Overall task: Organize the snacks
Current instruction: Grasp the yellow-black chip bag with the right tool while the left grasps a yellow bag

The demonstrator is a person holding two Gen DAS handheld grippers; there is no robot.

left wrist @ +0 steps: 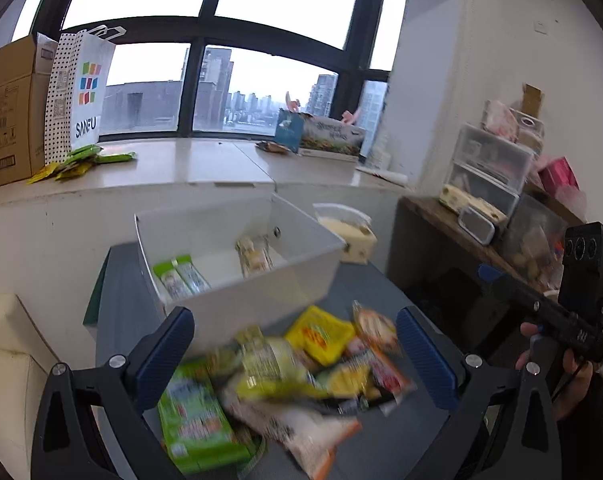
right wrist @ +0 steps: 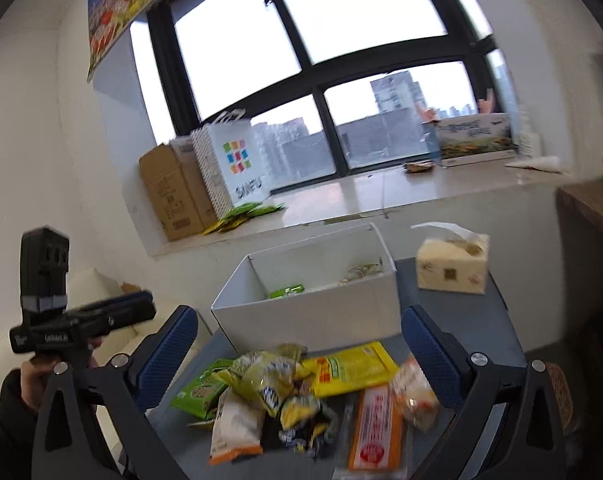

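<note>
A pile of snack packets lies on a grey table, with a yellow packet and a green box in it. Behind it stands a white box holding green bars and a pale packet. My left gripper hangs open above the pile, empty. In the right wrist view the same pile and white box sit ahead. My right gripper is open over them, empty. The yellow packet and an orange packet lie between its fingers.
A tissue box stands right of the white box. The window sill carries a cardboard carton, a paper bag, green sachets and a printed box. A wooden shelf with plastic drawers is at right.
</note>
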